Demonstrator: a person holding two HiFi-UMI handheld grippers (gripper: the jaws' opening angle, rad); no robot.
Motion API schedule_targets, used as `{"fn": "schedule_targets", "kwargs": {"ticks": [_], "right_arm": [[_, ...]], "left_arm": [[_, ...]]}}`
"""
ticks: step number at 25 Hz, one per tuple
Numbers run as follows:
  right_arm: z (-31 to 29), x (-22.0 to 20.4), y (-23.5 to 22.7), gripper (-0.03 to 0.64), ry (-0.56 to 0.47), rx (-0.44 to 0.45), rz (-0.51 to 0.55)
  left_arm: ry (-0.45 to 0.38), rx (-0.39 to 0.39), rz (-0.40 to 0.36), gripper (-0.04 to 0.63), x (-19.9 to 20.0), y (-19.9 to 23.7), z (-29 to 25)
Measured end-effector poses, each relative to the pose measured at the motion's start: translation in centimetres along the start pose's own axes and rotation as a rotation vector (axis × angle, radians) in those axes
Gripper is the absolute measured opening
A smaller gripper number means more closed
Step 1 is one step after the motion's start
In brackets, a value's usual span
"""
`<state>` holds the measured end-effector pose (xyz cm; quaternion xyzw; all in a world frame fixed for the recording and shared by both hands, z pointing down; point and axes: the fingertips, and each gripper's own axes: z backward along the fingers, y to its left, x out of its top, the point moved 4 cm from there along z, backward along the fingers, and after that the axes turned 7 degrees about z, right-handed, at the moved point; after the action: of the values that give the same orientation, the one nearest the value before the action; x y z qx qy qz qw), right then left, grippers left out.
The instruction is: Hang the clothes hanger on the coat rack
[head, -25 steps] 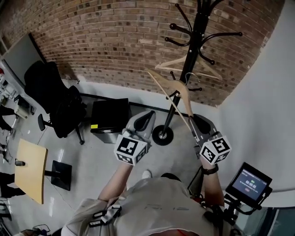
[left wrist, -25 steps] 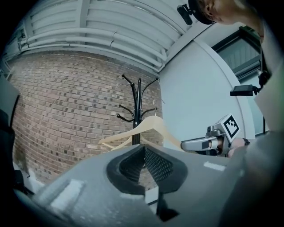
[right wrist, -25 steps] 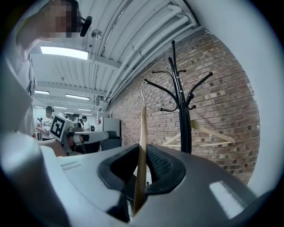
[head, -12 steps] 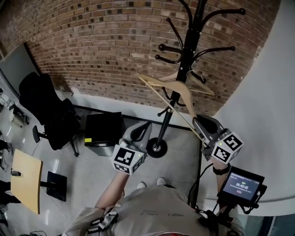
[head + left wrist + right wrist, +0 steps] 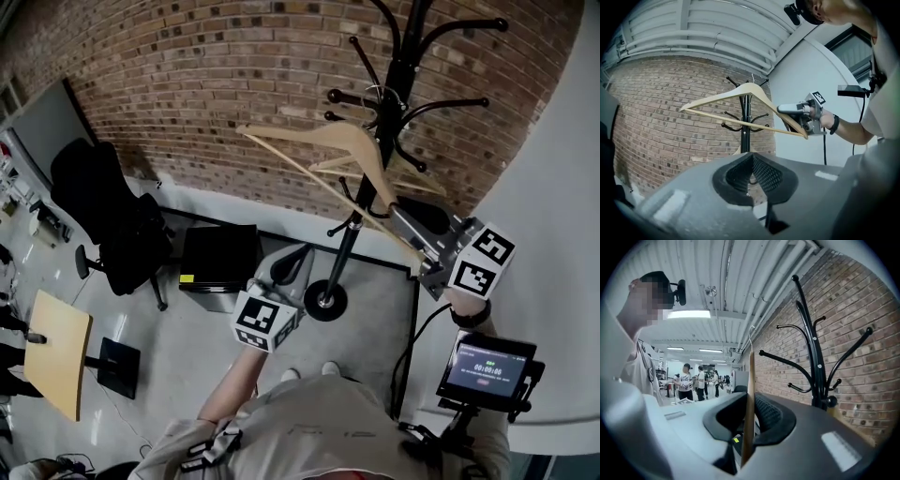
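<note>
**A:** Where is the hanger?

**B:** The wooden hanger [image 5: 349,139] is up in the air against the coat rack [image 5: 345,251]. Its wire hook is close to one of the upper arms, but I can't tell whether it is over the arm.

**A:** What holds it?

**B:** The right gripper [image 5: 405,217]. Its jaws are closed on the thin wood at the hanger's lower corner, where bar meets shoulder. Gripping that end probably leaves the hook free to reach the arm.

**A:** Hence the tilt?

**B:** I'd say so. The held corner sits low, and the far tip points toward the brick wall [image 5: 187,66]. The right arm is stretched up and forward, with its gripper about level.

**A:** And the other hand?

**B:** The left gripper [image 5: 292,259] is lower, forearm straight out, with its jaws together on nothing.

**A:** Is the rack bare?

**B:** No, a second hanger [image 5: 419,184] hangs behind.
</note>
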<state>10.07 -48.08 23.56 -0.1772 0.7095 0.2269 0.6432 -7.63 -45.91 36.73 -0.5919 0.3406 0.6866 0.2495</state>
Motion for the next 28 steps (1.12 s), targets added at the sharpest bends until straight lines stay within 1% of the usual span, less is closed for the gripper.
{"fn": "schedule_targets", "kwargs": {"ticks": [4,9,13,16,20,22,25,28], "right_arm": [[-2.5,1.3,-1.2,0.055,0.019,0.073,-0.029],[-4.0,1.3,-2.0,0.055,0.023,0.107,-0.113],[-4.8,-0.2,-1.6,0.055,0.045,0.121,-0.138],[-5.4,-1.9,-2.0,0.055,0.066,0.124,-0.172],[-5.5,-4.1,-2.9,0.055,0.094,0.107,-0.206],[-5.0,-5.3,-3.5,0.055,0.094,0.085,-0.245],[-4.1,-7.0,-5.3,0.055,0.084,0.039,-0.299],[-3.2,-8.7,-7.2,0.055,0.105,-0.024,-0.329]], "left_arm": [[0.001,0.033,0.005,0.0,-0.2,0.3,0.2],[-0.008,0.072,0.007,0.0,0.1,0.7,1.3],[-0.021,0.107,0.012,0.0,-0.3,1.1,2.3],[-0.013,0.124,0.028,0.0,-1.2,1.5,2.4],[0.0,0.131,0.047,0.0,-2.1,1.4,2.6],[0.006,0.13,0.053,0.0,-2.5,1.2,2.5],[0.018,0.122,0.057,0.0,-3.2,1.0,2.1],[0.039,0.11,0.062,0.0,-4.1,0.7,1.7]]}}
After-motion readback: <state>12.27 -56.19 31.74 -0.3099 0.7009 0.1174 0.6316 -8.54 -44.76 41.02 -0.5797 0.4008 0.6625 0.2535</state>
